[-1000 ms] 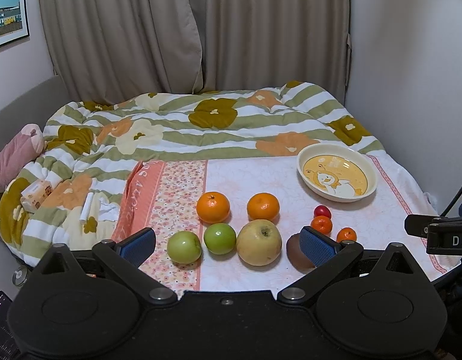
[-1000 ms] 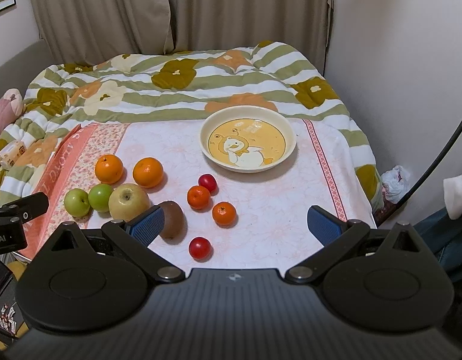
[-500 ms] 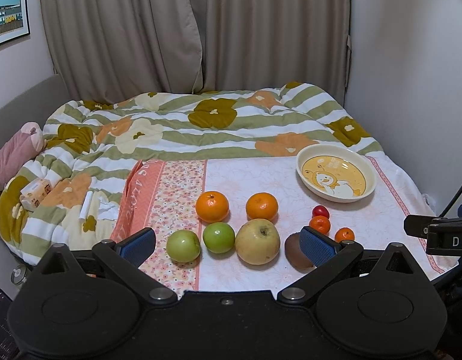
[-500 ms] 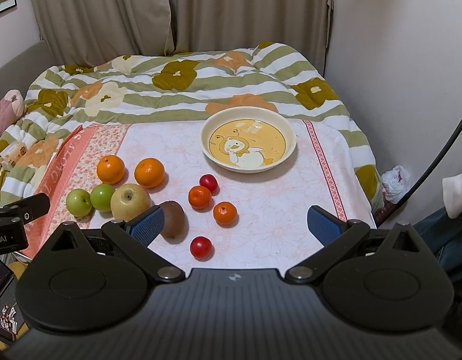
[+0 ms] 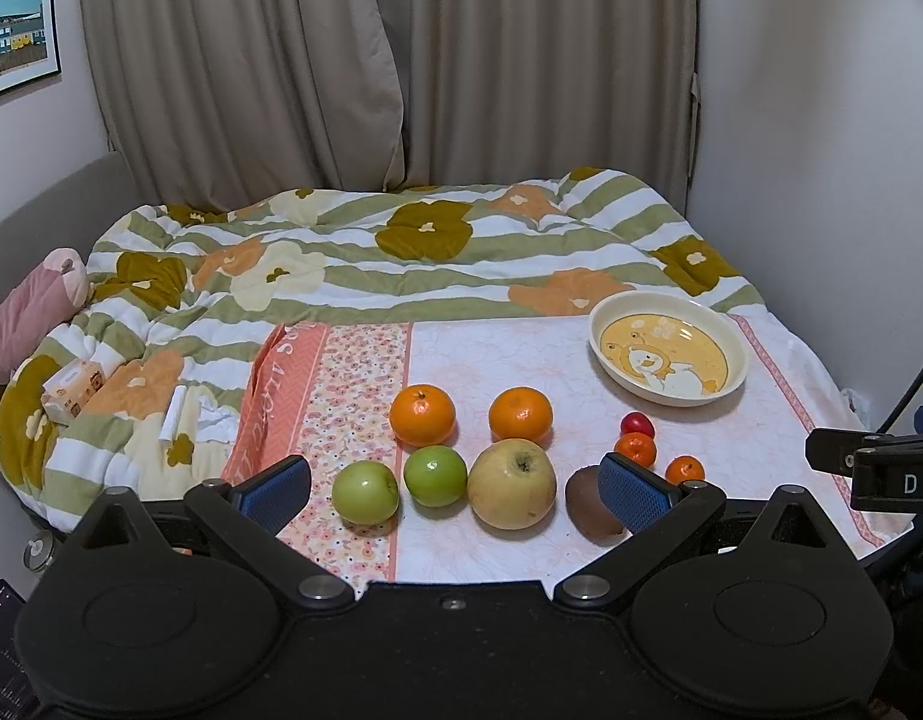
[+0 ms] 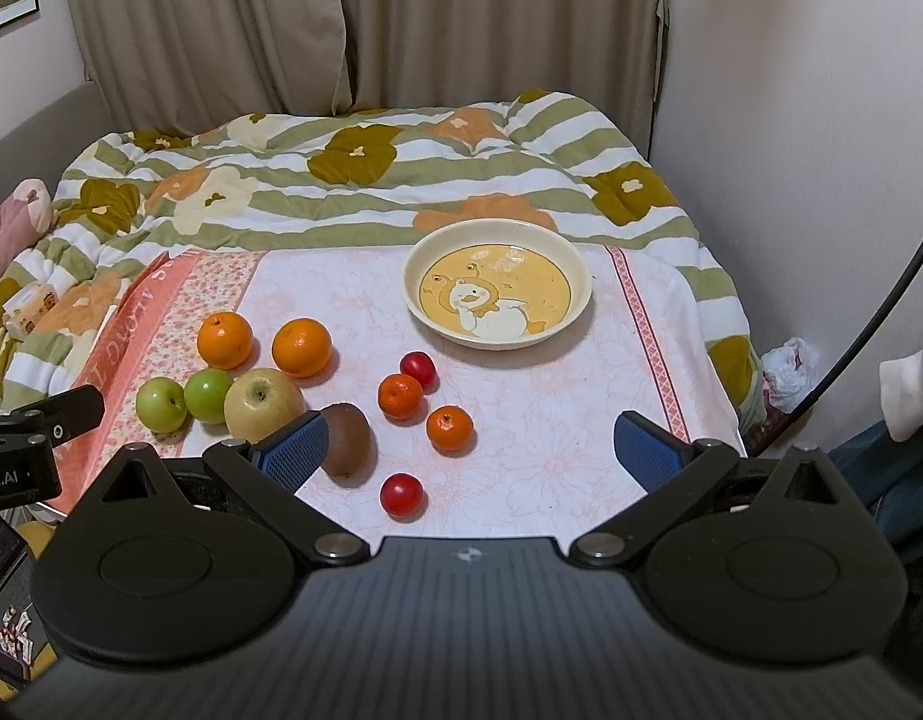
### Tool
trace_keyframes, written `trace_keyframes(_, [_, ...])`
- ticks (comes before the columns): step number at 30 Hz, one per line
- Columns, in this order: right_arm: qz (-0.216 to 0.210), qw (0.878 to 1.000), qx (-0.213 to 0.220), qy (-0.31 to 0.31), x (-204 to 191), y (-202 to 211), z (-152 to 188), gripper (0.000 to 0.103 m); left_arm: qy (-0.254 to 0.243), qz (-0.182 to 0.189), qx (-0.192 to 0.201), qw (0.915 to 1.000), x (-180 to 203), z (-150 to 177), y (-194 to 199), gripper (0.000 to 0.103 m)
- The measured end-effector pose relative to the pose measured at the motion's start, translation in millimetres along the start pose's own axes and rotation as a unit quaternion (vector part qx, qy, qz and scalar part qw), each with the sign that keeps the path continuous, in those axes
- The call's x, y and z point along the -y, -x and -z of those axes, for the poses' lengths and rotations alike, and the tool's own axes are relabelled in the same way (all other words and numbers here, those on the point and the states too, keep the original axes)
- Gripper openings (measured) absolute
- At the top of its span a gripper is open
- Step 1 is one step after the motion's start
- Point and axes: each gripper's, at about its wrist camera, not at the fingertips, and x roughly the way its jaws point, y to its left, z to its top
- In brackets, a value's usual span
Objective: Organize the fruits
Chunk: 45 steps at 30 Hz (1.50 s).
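Fruit [image 6: 263, 405] loose on bed [image 6: 521, 420]: apples, oranges, kiwi | bowl [image 6: 497, 252] empty | left tongs [image 5: 455, 489] open | right tongs [image 6: 470, 450] open

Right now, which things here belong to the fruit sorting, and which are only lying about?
Job: two oranges, two green apples, yellow apple, kiwi, small orange fruits, small red fruits, bowl.

Lying about: quilt, tissue pack, pink plush.

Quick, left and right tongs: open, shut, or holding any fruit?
Left tongs: open, holding nothing, above the fruit on the pink floral cloth.
Right tongs: open, holding nothing.
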Motion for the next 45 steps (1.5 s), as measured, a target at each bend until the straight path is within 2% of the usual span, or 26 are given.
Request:
trace_keyframes(33, [0.000, 1.000, 0.003, -0.002, 3.7, 3.7, -1.3, 0.103, 0.004, 0.000, 0.003, 1.0000, 6.3, -4.3, 8.4, 0.103])
trace_keyframes(45, [-0.028, 0.999, 0.004, 0.017, 12.0, 10.9, -9.1, 0.103, 0.013, -0.017, -0.004, 0.9998, 11.1, -4.2, 14.6, 0.103])
